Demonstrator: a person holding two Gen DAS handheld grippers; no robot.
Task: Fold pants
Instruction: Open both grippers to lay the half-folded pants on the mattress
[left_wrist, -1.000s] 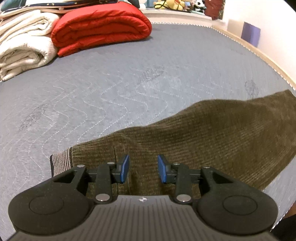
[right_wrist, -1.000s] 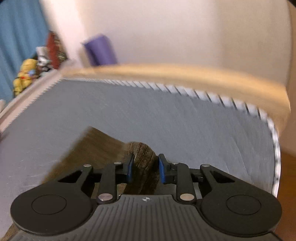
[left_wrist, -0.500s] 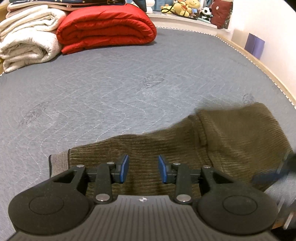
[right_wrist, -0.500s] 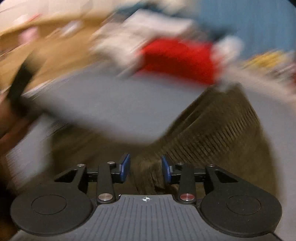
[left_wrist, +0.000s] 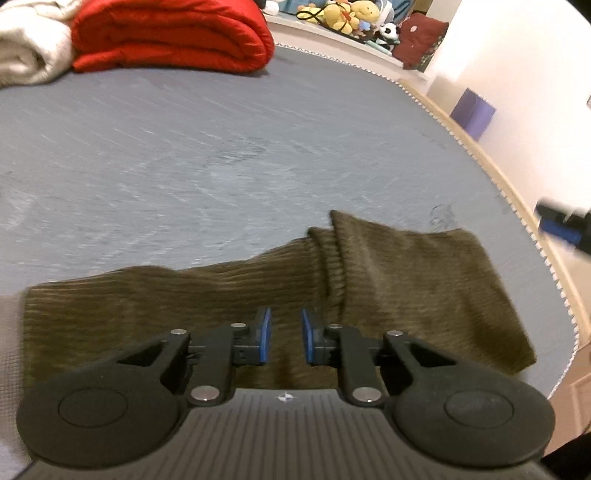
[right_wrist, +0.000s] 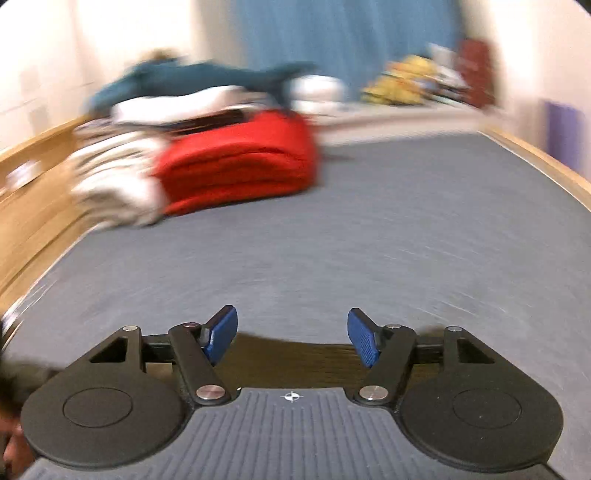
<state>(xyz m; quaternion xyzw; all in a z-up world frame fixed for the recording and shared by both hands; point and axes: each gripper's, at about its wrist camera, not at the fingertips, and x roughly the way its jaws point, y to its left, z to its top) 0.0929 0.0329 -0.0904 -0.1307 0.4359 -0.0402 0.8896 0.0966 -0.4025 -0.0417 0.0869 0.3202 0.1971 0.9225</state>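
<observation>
Left gripper (left_wrist: 283, 335): jaws closing just above olive corduroy pants (left_wrist: 406, 280), nothing visibly pinched. Pants folded over, lying on grey mattress (left_wrist: 221, 155). Right gripper (right_wrist: 291, 338): released, jaws opening, empty, pants edge beneath. Blurred right-wrist view alone revealed wooden bed frame (right_wrist: 33, 206); beyond, red quilt (left_wrist: 170, 37) and stuffed toys (left_wrist: 347, 14).

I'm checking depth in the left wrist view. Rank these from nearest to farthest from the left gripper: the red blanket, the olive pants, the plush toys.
From the left gripper:
1. olive pants, directly beneath and ahead of the fingers.
2. red blanket, folded, far side of the mattress, upper left.
3. plush toys, on the ledge beyond the mattress, top right.
</observation>
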